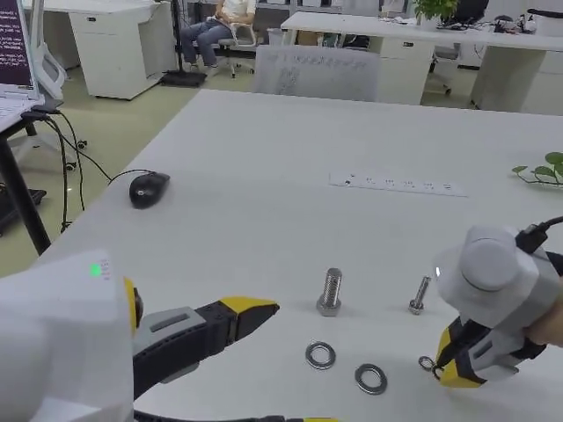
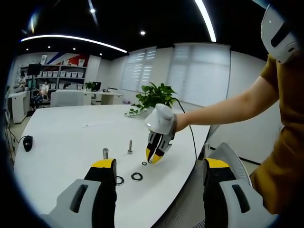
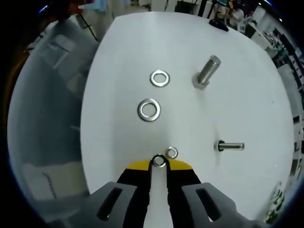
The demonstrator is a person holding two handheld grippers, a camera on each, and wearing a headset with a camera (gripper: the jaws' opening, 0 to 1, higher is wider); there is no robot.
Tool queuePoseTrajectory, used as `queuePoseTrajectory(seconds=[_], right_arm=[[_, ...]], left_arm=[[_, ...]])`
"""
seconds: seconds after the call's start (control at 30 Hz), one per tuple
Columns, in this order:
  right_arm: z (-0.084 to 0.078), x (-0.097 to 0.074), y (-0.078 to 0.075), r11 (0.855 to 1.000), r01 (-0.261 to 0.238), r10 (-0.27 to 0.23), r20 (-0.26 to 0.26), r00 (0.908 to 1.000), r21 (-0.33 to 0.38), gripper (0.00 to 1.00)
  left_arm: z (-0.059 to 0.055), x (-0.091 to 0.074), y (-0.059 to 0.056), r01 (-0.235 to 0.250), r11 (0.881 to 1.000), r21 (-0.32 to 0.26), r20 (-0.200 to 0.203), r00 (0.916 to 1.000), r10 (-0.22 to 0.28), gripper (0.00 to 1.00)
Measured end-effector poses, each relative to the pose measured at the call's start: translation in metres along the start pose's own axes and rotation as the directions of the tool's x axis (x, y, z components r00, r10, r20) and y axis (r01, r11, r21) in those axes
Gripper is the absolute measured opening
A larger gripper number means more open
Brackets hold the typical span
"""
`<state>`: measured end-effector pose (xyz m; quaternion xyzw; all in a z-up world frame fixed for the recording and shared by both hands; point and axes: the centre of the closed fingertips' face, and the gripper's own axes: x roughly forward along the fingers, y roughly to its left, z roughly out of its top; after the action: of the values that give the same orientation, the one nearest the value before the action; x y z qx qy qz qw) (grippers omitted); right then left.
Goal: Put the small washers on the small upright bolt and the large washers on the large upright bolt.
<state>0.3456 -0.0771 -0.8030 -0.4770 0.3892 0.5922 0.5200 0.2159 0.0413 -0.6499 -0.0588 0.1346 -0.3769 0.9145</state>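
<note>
Right claw (image 3: 159, 166) is seen closed to a narrow gap, tips pinched on one small washer (image 3: 159, 161) lying on the bench (image 3: 123, 57), a low grip judged to suit lifting so thin a ring. In the right gripper view the second small washer (image 3: 171, 152) lies just beside it at 1 o'clock and the small upright bolt (image 3: 230, 146) near at 2 o'clock. The near large washer (image 3: 149, 109), far large washer (image 3: 160, 78) and large upright bolt (image 3: 208, 71) lie farther off toward 12 to 1. Left claw (image 2: 160, 164) is held wide open and empty, well apart from the work, presumably to leave room.

Large bolt (image 1: 329, 293) and small bolt (image 1: 420, 295) stand upright, apart. Two large washers (image 1: 320, 355) lie flat before them. One small washer (image 3: 172, 152) lies beside another.
</note>
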Motion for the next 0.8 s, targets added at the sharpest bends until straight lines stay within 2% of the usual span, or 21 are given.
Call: queuePoseTrajectory(seconds=[0.43, 0.8], right_arm=[[0.008, -0.020, -0.034, 0.999, 0.054, -0.054, -0.001, 0.9986, -0.003, 0.12], [0.013, -0.028, -0.050, 0.997, 0.078, -0.078, -0.005, 0.9969, -0.003, 0.12]], left_arm=[[-0.001, 0.003, 0.001, 0.004, 1.000, -0.004, -0.002, 1.0000, -0.004, 0.74], [-0.003, 0.004, 0.003, 0.005, 1.000, -0.009, -0.006, 1.0000, -0.005, 0.74]])
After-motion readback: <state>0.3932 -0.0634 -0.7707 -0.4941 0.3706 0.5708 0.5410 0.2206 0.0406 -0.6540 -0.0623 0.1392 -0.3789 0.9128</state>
